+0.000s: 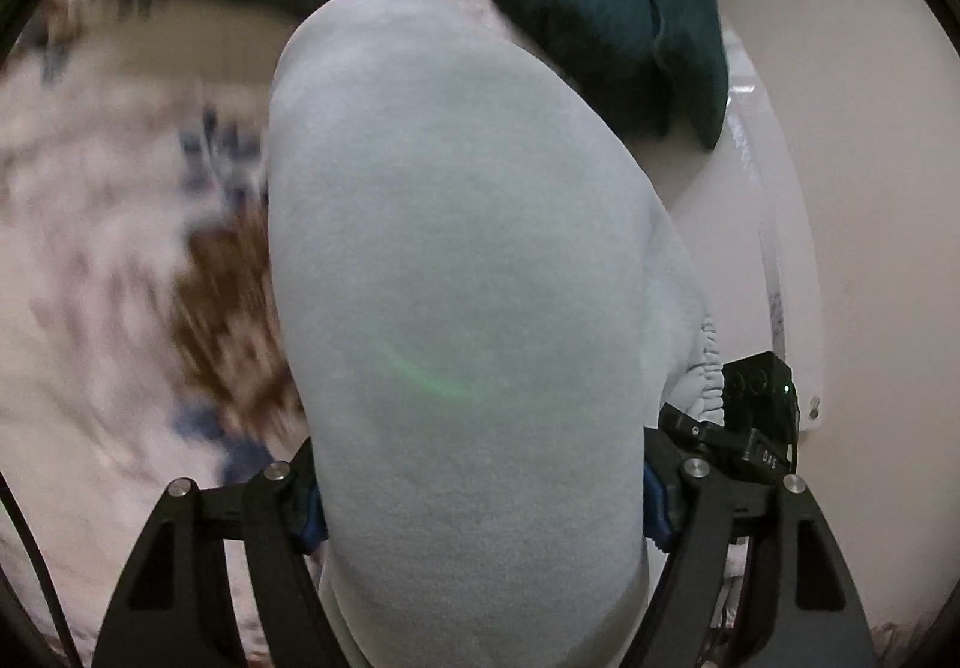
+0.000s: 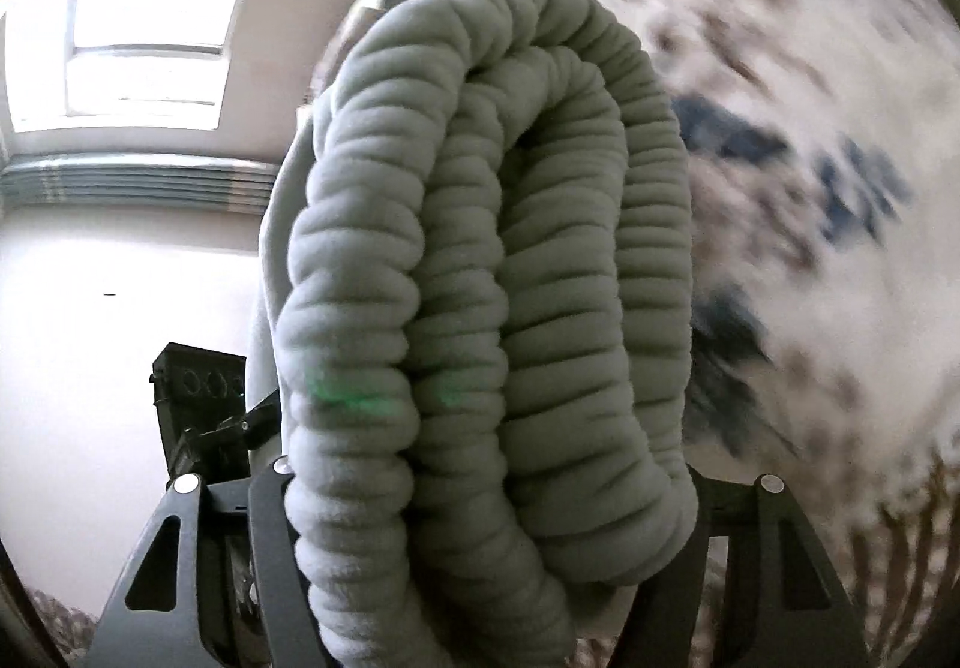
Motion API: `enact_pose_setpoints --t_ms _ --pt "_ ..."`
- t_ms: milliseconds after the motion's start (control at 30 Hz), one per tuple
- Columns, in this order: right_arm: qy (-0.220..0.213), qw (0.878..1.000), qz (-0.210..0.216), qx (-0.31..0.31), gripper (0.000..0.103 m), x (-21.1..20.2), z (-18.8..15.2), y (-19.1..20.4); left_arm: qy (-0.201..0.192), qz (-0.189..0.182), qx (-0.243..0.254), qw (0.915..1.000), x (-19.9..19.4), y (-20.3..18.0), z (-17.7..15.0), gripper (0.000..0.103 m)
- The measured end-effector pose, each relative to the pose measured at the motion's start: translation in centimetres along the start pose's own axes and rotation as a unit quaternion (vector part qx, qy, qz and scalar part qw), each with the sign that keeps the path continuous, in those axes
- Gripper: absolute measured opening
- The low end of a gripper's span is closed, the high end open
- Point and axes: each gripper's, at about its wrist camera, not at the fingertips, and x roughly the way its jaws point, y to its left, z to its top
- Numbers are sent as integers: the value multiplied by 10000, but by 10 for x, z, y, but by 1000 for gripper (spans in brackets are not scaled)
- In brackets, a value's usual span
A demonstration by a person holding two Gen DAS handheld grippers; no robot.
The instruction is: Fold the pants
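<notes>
I am looking along both hand-held grippers at once. In the left wrist view, my left black two-finger gripper (image 1: 480,512) holds a thick fold of pale grey-blue fleece pants (image 1: 456,260) between its 2 fingers. The blue pads press against the cloth on both sides, so the jaws are closed on the fabric at a fairly wide spacing. The smooth cloth bulges up through the middle of the view and hides most of what lies ahead.

At the lower right of that view I see the other gripper's black body (image 1: 750,416), just beside a gathered elastic edge of the same pants.

In the right wrist view, my right black two-finger gripper (image 2: 486,500) clamps the ribbed, gathered elastic waistband (image 2: 480,272) of the pants. The waistband is doubled into several stacked puckered ridges that fill the gap between the fingers, and both fingers touch it.

Behind the pants lies a white bedspread with blurred blue and brown flower print (image 1: 120,248). The blur is strong, so I cannot tell its pattern closely. A dark teal cushion (image 1: 612,8) rests at its far edge, near a cream wall (image 1: 870,188). In the right view a bright window (image 2: 150,8) sits at the upper left.

I see no containers in either view.
</notes>
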Motion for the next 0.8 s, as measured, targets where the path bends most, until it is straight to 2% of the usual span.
enact_pose_setpoints --t_ms 100,367,500,667,800 --pt "-97 9996 144 -201 69 12 30 40 -283 55 121 9995 -35 -7 49 74" --pt "-284 9949 376 -887 69 69 168 161 -853 13 132 9963 -100 -4 219 74" --pt "-195 9930 366 -1110 69 137 251 223 -911 84 165 9957 -116 11 312 74" --pt "-58 9928 311 -1158 69 206 332 250 -875 194 62 9960 -109 58 398 74" --pt "181 9963 151 -824 69 263 367 235 -651 239 -317 9971 -83 117 414 75"
